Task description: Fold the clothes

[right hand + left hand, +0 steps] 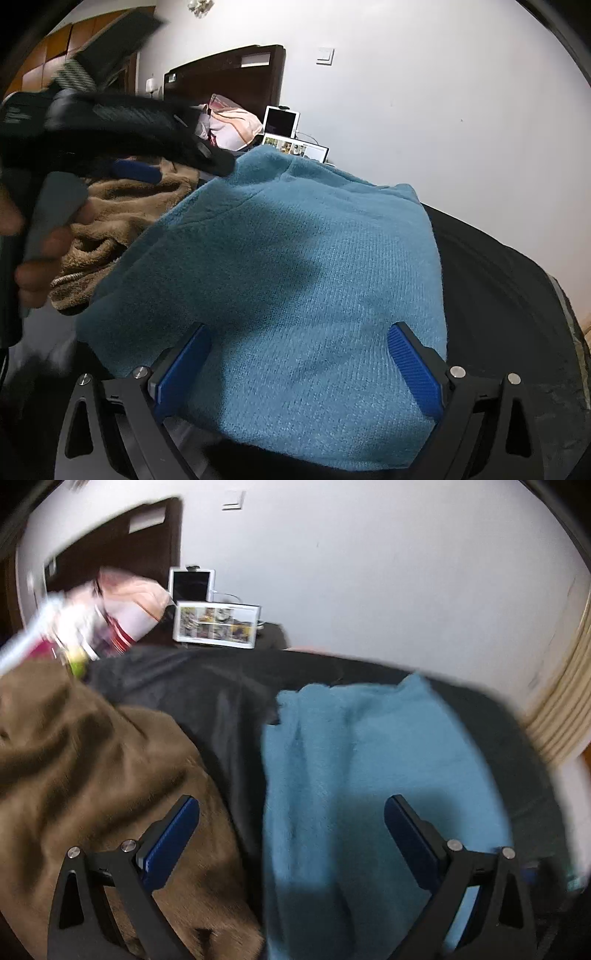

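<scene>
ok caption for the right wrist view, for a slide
Open right gripper over a blue sweater on dark bedding.

no readable text, picture box (217, 627) print too blurred

Both grippers (291, 834) (299, 362) have black triangular-cutout frames, silver screws and ribbed blue pads (413, 365).

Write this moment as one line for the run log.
left gripper: open, empty | right gripper: open, empty | blue sweater: on dark cover | brown garment: beside it
</scene>
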`<state>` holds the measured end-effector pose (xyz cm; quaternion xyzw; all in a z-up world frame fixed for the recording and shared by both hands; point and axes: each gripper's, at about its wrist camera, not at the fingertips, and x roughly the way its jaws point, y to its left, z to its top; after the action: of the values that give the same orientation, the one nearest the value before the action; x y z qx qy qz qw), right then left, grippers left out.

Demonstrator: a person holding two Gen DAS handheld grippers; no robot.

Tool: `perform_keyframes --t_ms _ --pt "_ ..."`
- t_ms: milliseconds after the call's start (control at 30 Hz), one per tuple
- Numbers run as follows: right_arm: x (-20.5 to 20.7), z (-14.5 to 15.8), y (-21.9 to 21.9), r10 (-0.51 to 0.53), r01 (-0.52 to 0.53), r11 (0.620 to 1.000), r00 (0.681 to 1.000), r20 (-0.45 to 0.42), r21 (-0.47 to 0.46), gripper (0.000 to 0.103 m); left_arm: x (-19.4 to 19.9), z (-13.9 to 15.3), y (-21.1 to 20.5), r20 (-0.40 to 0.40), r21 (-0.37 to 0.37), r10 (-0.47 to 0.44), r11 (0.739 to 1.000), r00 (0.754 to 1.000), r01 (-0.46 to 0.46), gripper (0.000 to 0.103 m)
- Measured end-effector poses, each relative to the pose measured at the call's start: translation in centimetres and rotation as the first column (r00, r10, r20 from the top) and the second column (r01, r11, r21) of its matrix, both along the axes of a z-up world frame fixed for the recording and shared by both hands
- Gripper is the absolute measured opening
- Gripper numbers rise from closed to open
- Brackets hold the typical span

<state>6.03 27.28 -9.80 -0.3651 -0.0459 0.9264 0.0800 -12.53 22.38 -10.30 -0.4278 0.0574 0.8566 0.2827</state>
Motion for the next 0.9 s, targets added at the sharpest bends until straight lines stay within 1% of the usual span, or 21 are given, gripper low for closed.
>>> perform_keyframes --t_ms 67,133,233,333,400,433,533,600,800,900 --pt "0.0 0.0 0.1 0.001 -0.001 1.0 1.0 -0.003 -0.007 0.099 -0.3 -0.9 1.4 0.027 -0.046 -0.015 0.999 1.0 0.017 0.101" --pt "0.1 0.0 0.1 0.001 -0.001 1.0 1.0 -0.006 -0.011 0.099 -0.7 -1.9 2.2 0.048 -0.061 -0.016 0.998 0.999 0.019 0.101" --pt "0.2 0.1 0.3 0.0 -0.001 1.0 1.0 -0.015 -0.028 0.099 -1.3 -2.6 1.9 0.11 -0.003 -0.009 1.0 0.994 0.009 0.102" --pt "0.3 0.2 0.4 -0.004 0.003 0.999 1.0 -0.022 -0.042 0.099 -2.1 -3.9 1.3 0.203 0.093 -0.026 0.996 0.979 0.007 0.102" --pt "0.3 0.2 0.3 -0.007 0.006 0.999 1.0 -0.025 -0.046 0.099 -2.5 -4.7 0.6 0.241 0.163 -0.037 0.987 0.97 -0.003 0.102" --pt "0.3 0.2 0.4 -0.006 0.005 0.999 1.0 -0.029 -0.054 0.1 -2.3 -4.8 0.2 0.242 0.192 -0.042 0.981 0.969 -0.006 0.102" --pt "0.3 0.5 1.1 -0.003 -0.002 0.995 0.999 -0.045 -0.101 0.1 -1.9 -4.8 0.1 0.219 0.196 -0.046 0.981 0.975 0.002 0.102" --pt "0.3 0.7 1.6 -0.002 -0.006 0.991 0.998 -0.056 -0.137 0.1 -1.9 -4.8 0.1 0.221 0.202 -0.049 0.979 0.974 0.003 0.102" --pt "0.1 0.8 1.9 0.005 -0.015 0.987 0.998 -0.064 -0.161 0.1 -1.5 -4.8 0.1 0.221 0.208 -0.059 0.978 0.974 0.012 0.102" --pt "0.2 0.8 2.1 0.01 -0.022 0.985 0.998 -0.069 -0.173 0.101 -1.2 -4.7 0.3 0.227 0.222 -0.107 0.973 0.968 0.055 0.102"
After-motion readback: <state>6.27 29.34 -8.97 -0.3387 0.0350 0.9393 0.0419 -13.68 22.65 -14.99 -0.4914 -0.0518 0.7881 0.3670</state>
